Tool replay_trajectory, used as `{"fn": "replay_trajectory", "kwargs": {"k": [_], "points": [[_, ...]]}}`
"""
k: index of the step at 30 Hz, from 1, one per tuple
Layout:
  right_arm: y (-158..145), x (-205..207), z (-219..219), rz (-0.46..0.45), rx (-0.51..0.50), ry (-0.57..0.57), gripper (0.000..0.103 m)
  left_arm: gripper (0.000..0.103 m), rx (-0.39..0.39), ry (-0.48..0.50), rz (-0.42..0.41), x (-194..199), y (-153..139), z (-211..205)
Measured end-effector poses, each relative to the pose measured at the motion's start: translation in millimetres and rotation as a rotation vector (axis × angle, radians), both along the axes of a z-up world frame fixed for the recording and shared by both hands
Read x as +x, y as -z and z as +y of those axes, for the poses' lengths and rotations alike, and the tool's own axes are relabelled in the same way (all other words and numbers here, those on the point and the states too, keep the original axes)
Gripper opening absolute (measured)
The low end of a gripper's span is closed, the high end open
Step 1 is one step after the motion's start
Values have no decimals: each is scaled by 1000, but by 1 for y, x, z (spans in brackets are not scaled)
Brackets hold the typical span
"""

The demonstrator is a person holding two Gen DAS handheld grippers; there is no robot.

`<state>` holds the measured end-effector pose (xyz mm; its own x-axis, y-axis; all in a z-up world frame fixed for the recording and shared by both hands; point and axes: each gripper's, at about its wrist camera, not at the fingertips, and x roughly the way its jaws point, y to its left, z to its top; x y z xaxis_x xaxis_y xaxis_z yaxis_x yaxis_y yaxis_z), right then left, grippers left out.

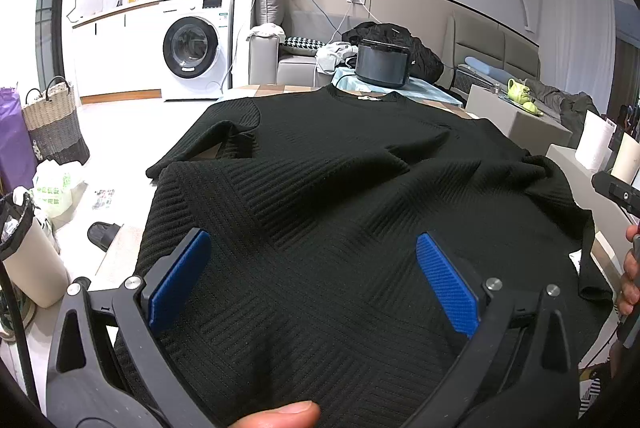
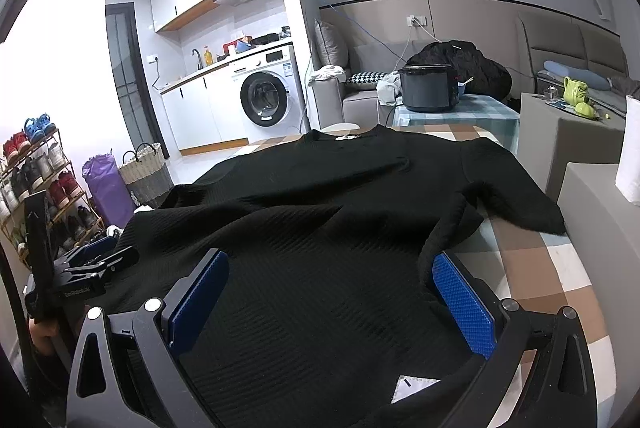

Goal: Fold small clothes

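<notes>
Left gripper (image 1: 312, 276): jaws spread wide, blue pads well apart, nothing between them but the cloth lying below; it hovers over the near left part of the garment.
Right gripper (image 2: 328, 292): jaws also wide, empty; its right pad sits just beside the garment's near right edge, where the cloth bunches up.
Black ribbed top (image 1: 344, 196): spread on the worktop, collar at the far end, hem towards the cameras; wrinkled across the middle, with one raised fold running sideways.
Sleeves: the left one lies out towards the worktop's left edge; the right one (image 2: 516, 196) lies across the checked cloth.
Label (image 2: 416, 388): a white tag shows at the near hem, in the right wrist view.
Worktop (image 2: 560, 276): covered by a brown, white and grey checked cloth.
Beyond the collar: a dark cooker pot (image 2: 430, 88) stands on a second, pale blue checked table.
Room: washing machine (image 1: 196, 48) far left, woven basket (image 1: 54, 124) on the floor, shoe rack (image 2: 36, 180) at the left.
</notes>
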<state>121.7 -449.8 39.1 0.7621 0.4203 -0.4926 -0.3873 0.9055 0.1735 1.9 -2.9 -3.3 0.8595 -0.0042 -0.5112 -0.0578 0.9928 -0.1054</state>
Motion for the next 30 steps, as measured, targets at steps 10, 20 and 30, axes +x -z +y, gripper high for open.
{"fn": "replay_trajectory", "kwargs": {"k": [10, 20, 30], "points": [[1, 1, 1, -1, -3, 0, 103, 102, 2, 0, 0, 0, 0, -1], [2, 1, 0, 0, 0, 8, 103, 102, 1, -1, 1, 0, 0, 0], [2, 0, -1, -2, 3, 8, 103, 102, 2, 0, 1, 0, 0, -1]]}}
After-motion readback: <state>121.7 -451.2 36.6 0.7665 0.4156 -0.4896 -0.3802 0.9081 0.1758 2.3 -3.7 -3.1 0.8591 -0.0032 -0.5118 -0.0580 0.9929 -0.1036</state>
